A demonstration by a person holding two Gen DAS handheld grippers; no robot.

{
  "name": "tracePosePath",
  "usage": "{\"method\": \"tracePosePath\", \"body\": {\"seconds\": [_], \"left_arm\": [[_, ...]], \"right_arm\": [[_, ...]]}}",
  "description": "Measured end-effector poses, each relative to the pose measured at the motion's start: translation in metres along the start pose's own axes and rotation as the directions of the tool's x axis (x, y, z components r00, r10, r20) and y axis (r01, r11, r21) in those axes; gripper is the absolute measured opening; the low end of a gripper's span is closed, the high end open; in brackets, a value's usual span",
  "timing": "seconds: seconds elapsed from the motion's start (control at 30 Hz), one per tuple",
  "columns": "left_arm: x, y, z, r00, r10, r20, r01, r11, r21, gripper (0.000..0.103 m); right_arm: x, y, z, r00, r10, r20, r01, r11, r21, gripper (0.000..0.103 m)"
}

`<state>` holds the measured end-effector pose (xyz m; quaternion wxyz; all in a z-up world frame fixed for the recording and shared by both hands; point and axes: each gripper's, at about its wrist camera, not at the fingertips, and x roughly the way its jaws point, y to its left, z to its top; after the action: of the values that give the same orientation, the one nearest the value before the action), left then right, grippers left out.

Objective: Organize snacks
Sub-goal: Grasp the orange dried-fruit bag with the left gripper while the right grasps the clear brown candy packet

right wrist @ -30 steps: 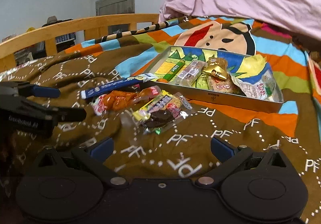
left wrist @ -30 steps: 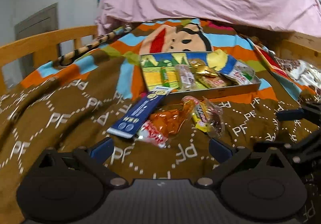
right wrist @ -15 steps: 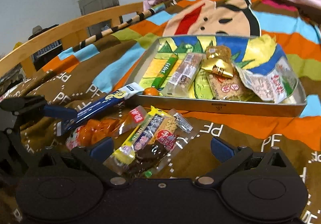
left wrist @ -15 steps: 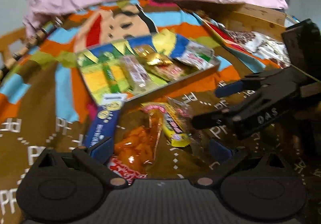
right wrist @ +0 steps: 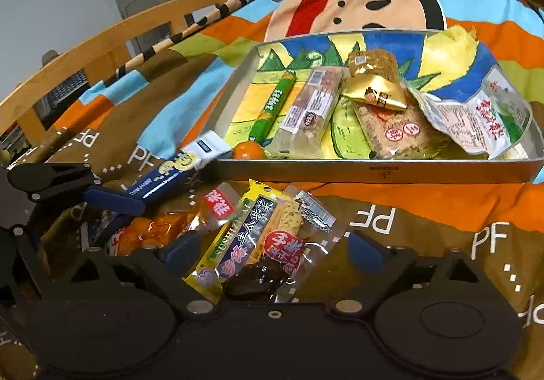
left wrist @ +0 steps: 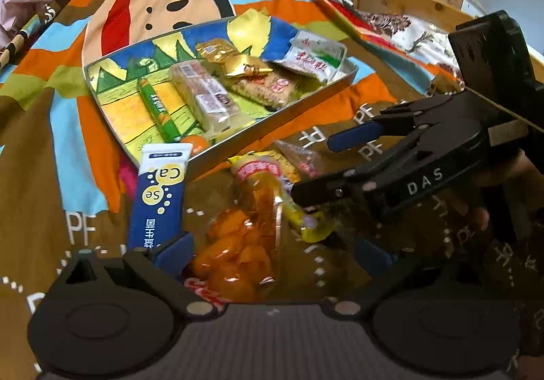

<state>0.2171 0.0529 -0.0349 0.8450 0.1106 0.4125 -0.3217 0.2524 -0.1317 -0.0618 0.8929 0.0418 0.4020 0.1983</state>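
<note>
Closing slowly, my right hand-held gripper (right wrist: 272,249) straddles the yellow sushi snack pack (right wrist: 253,244), its pads not yet pressing the wrapper. That pack lies on the bed's brown blanket (right wrist: 425,227) just short of the metal tray (right wrist: 374,170), with its long axis running from my fingers up toward the tray's near wall. My left hand-held gripper (left wrist: 275,252) stands spread over the orange candy bag (left wrist: 238,250), which points lengthwise toward the tray too; nothing is pinched there. Beside it the blue tablet tube (left wrist: 159,196) leans its white cap end on the tray's near corner. Inside the tray a green stick (right wrist: 272,108) and a long clear-wrapped bar (right wrist: 312,108) lie parallel, pointing toward the far rim.
</note>
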Motion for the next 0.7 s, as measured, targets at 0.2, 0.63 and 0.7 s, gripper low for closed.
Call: {"method": "tracePosePath", "body": {"seconds": [0.2, 0.63, 0.7], "left_arm": [[0.002, 0.008, 0.004, 0.999, -0.005, -0.052, 0.006, 1.000, 0.008, 0.089], [0.008, 0.006, 0.008, 0.989, 0.057, -0.137, -0.062, 0.998, -0.028, 0.082], [0.006, 0.005, 0.008, 0.988, 0.074, -0.134, -0.080, 0.996, -0.044, 0.078]], "right_arm": [[0.006, -0.003, -0.006, 0.999, 0.008, -0.048, -0.005, 0.999, 0.052, 0.073], [-0.004, 0.004, -0.015, 0.998, 0.026, -0.065, -0.024, 0.999, 0.025, 0.074], [-0.006, 0.003, -0.017, 0.998, 0.027, -0.065, -0.026, 1.000, 0.010, 0.072]]}}
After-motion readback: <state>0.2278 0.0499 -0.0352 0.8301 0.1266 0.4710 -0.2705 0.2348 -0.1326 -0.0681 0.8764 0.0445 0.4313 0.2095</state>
